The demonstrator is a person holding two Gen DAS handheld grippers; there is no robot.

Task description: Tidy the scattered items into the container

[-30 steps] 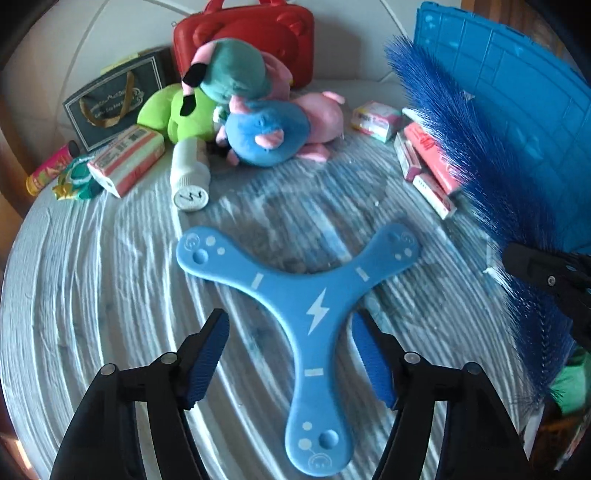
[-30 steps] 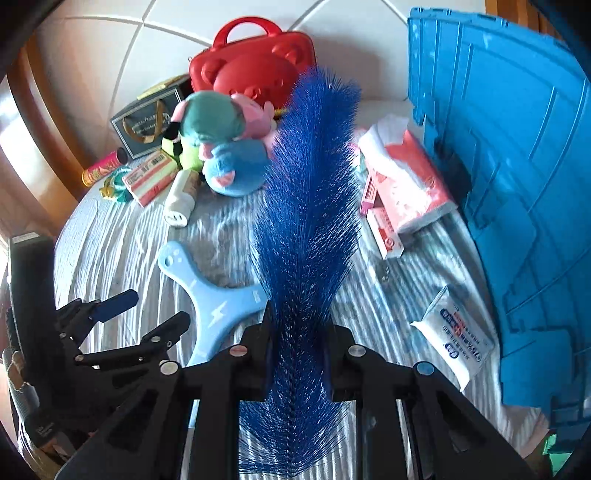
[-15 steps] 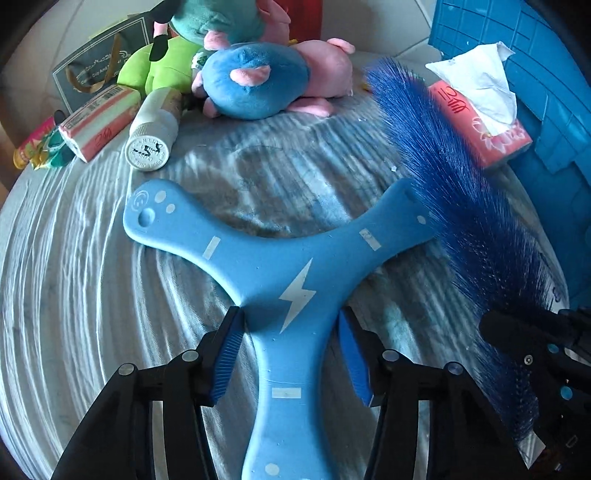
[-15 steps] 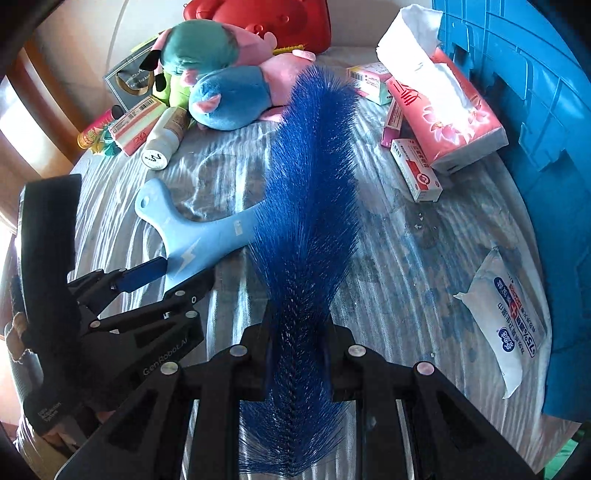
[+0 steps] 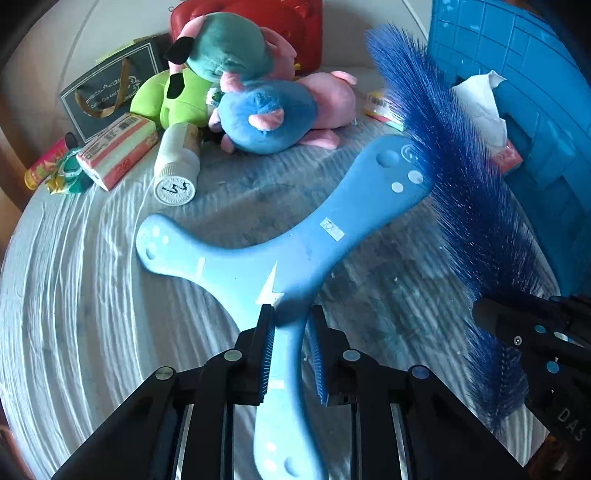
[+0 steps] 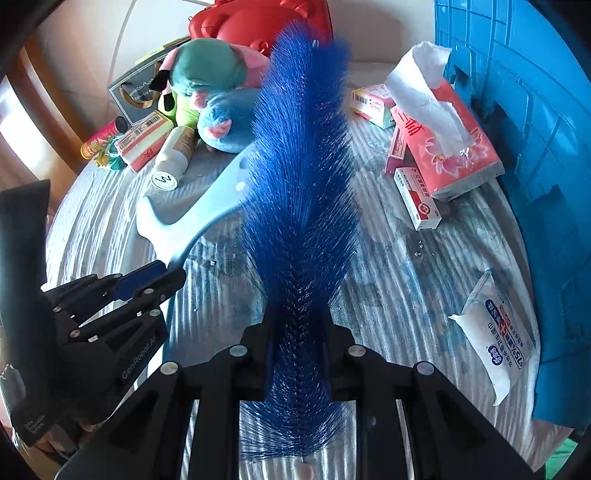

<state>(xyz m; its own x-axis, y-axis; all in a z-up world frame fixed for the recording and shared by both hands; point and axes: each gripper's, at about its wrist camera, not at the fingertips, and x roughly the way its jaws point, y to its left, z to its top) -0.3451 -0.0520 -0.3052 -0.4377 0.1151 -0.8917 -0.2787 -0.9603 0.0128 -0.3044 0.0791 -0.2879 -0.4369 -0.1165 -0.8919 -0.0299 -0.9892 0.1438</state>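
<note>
Since a moment earlier, the left tongs had closed from straddling the three-armed blue boomerang to pinching one arm of it between the blue ribbed pads, and the toy had tilted, its right arm raised off the striped grey cloth. Its flat, matte surface carried a white lightning bolt just ahead of the pads. Beside them to the right, the right tongs stayed clamped narrowly on the stem of a bristly dark-blue brush, which stood up ahead of them and brushed the boomerang's raised tip. Far right of both tongs stood the blue plastic crate, ribbed in a grid; its inside could not be seen. Against its wall lay a pink tissue pack with a white tissue pulled up, and a white wipes pouch nearer the right tongs. Farther ahead sat soft plush toys, a white bottle on its side and a red case.
</note>
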